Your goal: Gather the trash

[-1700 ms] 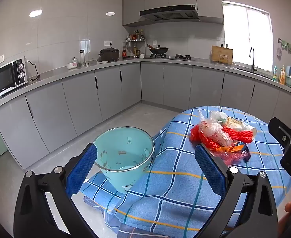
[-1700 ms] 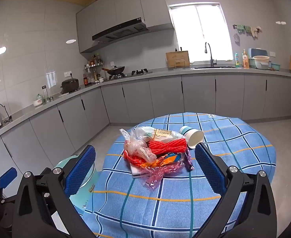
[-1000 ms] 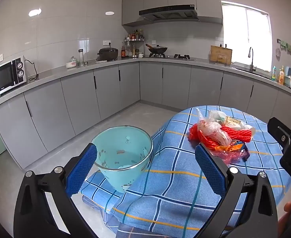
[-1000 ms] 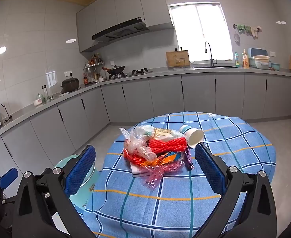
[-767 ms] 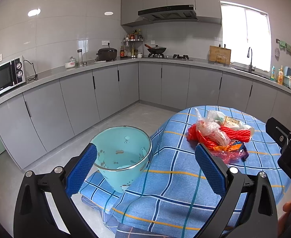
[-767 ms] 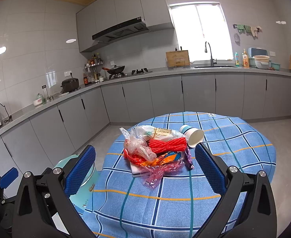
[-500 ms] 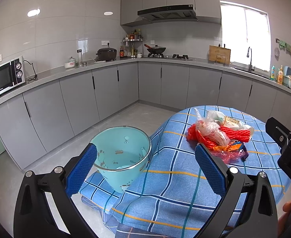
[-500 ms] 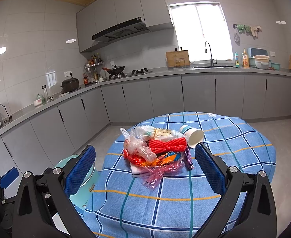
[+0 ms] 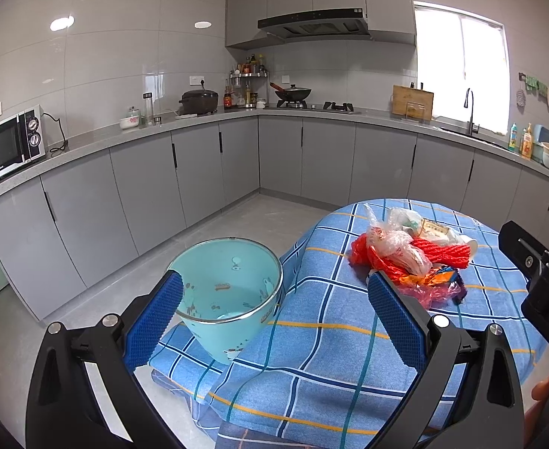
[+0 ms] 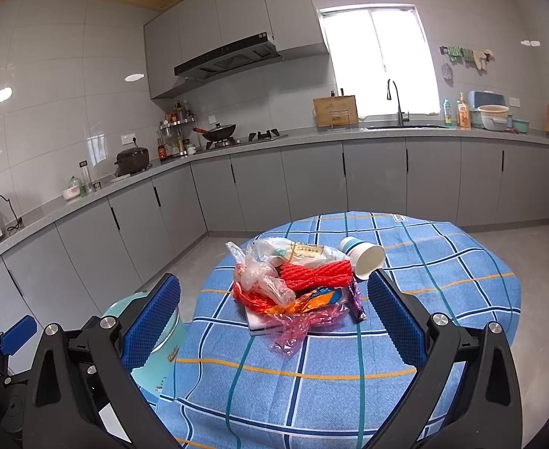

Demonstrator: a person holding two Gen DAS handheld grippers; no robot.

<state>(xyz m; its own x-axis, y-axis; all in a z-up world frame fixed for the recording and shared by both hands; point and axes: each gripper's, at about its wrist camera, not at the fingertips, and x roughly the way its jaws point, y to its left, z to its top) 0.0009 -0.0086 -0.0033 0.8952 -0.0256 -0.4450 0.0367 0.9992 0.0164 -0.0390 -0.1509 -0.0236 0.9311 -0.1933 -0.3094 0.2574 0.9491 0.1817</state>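
Note:
A heap of trash lies on the round table with a blue checked cloth: clear and pink plastic bags, red netting, an orange wrapper. A paper cup lies on its side by the heap. The heap also shows in the left wrist view. A teal bin stands on the floor at the table's left edge and shows in the right wrist view. My left gripper is open and empty, near the bin. My right gripper is open and empty, short of the heap.
Grey kitchen cabinets run along the walls behind. A microwave stands on the counter at left. A stove with a wok and a sink are at the back. The cloth hangs over the table's near edge.
The left wrist view has shifted slightly, so the bin and heap sit a little further left. The right gripper has barely moved. Both grippers stay open.

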